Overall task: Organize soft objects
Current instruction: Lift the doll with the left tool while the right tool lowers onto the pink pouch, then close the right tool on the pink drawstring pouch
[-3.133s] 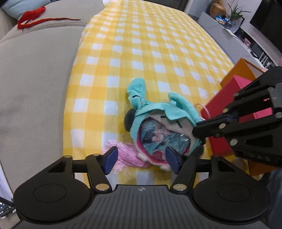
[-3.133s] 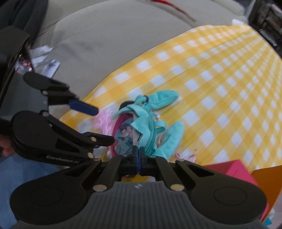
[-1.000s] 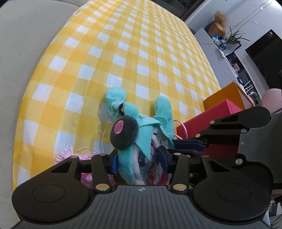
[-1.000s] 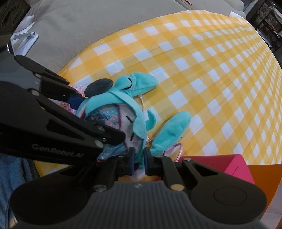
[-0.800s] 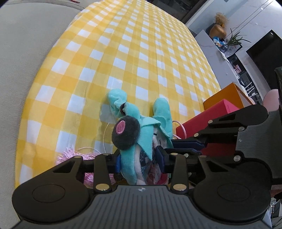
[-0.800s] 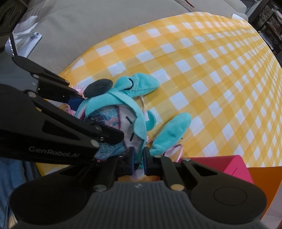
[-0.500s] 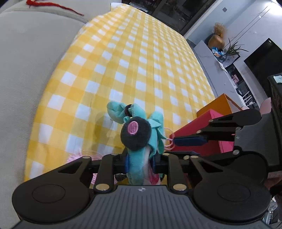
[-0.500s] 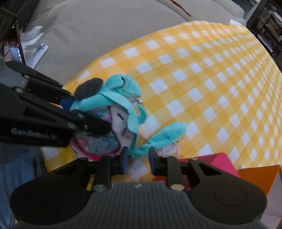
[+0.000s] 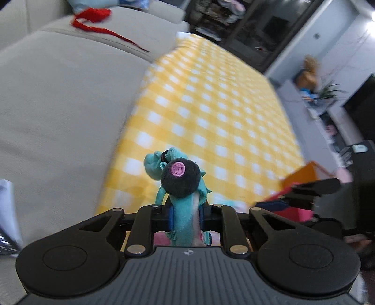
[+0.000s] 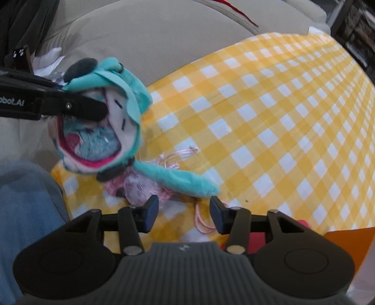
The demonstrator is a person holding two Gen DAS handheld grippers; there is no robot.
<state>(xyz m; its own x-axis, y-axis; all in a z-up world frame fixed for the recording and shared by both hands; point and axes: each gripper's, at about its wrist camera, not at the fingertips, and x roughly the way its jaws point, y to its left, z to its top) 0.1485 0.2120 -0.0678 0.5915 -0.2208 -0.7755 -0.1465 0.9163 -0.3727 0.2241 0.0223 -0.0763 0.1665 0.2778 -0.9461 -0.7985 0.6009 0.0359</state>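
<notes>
Plush toy (image 10: 103,117): one teal plush with a dark round ear is seen lifted clear of the yellow checked cloth (image 10: 269,112), above its near corner; one long teal limb hangs down toward the cloth.
Left gripper (image 9: 185,217): its blue pads are clamped on the teal fabric of the plush toy, just below the dark ear; the jaws have just been closing, with the plush between them.
Right gripper (image 10: 184,214): its fingers stand apart above the near edge of the cloth, with nothing pressed between them; the jaws have just been opening. A loop of pink cord (image 10: 202,221) lies on the cloth under the gap.
Pink pouch (image 10: 140,187): one crinkled pink item is left on the cloth, under the plush toy and just beyond the right gripper's left finger.
Surroundings: a beige sofa cushion (image 9: 58,105) lies beside the cloth; one red ribbon (image 9: 93,21) rests on it at the far end. One red box (image 9: 288,211) and one orange box (image 9: 304,173) stand at the cloth's near right edge.
Obstruction: in the left wrist view the plush toy's ear hides the near cloth, and the right gripper partly covers the red box.
Only in the right wrist view: the plush toy's open face side, the pink pouch, the cord, and blue denim (image 10: 25,211) on a person's leg.
Only in the left wrist view: the room beyond the cloth's far end, blurred.
</notes>
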